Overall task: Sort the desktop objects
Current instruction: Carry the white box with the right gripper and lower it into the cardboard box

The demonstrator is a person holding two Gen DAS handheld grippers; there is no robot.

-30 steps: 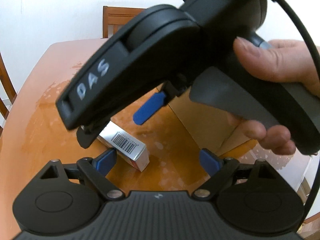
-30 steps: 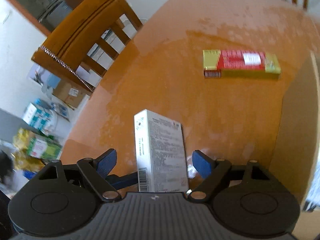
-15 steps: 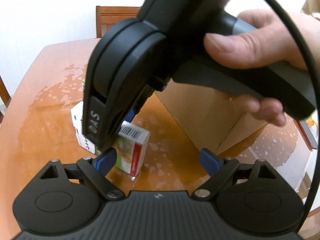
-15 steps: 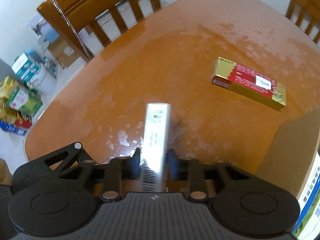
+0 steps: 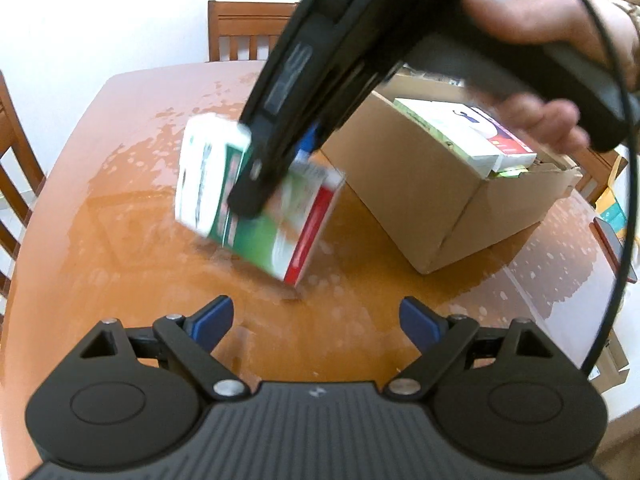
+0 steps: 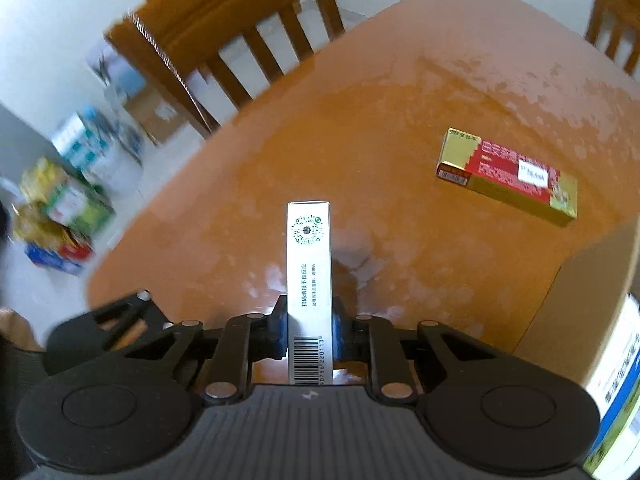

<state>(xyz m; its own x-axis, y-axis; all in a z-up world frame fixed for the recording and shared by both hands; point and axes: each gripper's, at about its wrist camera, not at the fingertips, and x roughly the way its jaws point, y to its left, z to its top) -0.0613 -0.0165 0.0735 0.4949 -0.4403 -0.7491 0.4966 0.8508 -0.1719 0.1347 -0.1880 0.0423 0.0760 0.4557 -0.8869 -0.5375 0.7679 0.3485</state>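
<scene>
Medicine box (image 6: 309, 292), white with a green and red face, sits clamped by its narrow sides in the right hand-held gripper (image 6: 309, 330), clear of the desk (image 6: 400, 120) and tilted, its far end sticking well out past the jaws. Only the barcode end is pinched, so the long free end could lever the box loose if the swing is quick, and the left wrist view is already smeared with motion there. Nearest in that view, the left hand-held gripper (image 5: 316, 320) stands wide with nothing between its blue pads, low over the desk; it lies just under the carried box, so a drop or a low pass could strike it. Beyond, the cardboard carton (image 5: 448, 196) stands open and looks well filled with other boxes, which leaves little room: I judge that a tilted box could catch the near rim or perch on the stack and slide off. Farther out on the desk, well apart from the carton, a red and gold box (image 6: 508, 176) lies flat, out of harm's way for now.
</scene>
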